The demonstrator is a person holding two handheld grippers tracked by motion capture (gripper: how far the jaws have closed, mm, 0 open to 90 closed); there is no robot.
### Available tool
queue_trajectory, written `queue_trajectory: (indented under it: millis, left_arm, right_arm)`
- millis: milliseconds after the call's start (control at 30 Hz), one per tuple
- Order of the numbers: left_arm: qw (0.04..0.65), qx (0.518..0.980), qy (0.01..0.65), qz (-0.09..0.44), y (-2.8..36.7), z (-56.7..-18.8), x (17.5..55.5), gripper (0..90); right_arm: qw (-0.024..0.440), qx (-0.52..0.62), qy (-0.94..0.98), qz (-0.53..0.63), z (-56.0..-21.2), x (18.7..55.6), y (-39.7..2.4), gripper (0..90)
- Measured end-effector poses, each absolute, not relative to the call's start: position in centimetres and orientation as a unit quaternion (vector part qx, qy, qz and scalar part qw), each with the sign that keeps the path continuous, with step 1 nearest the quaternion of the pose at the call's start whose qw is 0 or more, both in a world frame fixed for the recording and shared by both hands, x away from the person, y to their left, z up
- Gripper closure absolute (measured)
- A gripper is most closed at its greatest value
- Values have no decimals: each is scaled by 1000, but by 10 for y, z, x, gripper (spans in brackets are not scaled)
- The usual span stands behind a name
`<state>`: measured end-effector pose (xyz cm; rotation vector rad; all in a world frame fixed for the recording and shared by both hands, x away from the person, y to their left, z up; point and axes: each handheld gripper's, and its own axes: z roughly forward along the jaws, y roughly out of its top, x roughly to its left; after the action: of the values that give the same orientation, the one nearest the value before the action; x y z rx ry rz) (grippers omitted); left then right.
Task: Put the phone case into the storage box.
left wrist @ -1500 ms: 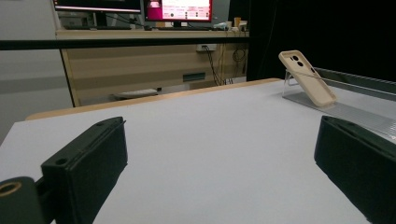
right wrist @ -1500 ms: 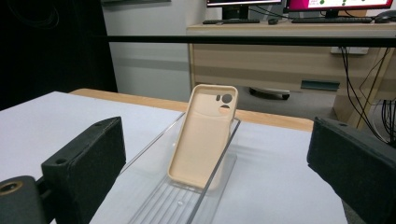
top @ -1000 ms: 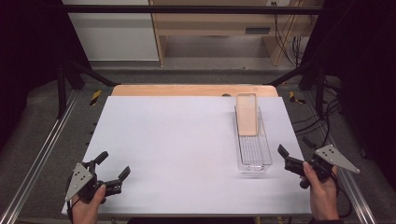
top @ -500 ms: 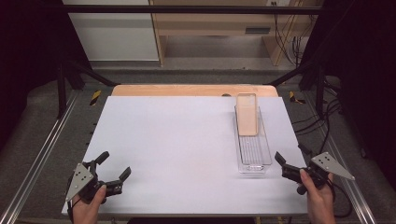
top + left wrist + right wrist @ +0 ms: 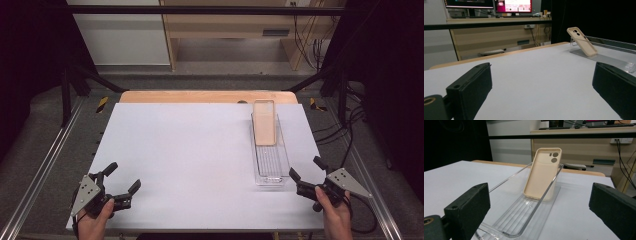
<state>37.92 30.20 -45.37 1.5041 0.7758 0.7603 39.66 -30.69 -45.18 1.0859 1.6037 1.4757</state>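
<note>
A beige phone case leans tilted against the far end of a long clear plastic tray on the right side of the white table. My right gripper is open just off the tray's near right corner, jaws wide, nothing between them. At the table's front left, my left gripper is held open and empty, far from the tray.
The white tabletop spreads between the two grippers. A wooden board edge lies along the far side. Metal rails run down both sides, and cables trail at the right. A desk with monitors stands beyond.
My right gripper has drawn slightly toward the near edge and left, closer to the tray's near corner. The left gripper has barely shifted.
</note>
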Motion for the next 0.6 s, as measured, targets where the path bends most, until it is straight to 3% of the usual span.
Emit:
queue_trajectory:
  millis: [600]
  left_arm:
    - [601,653,328,325,300,-454,379,19]
  right_arm:
    - [351,381,625,584,-467,399,-284,32]
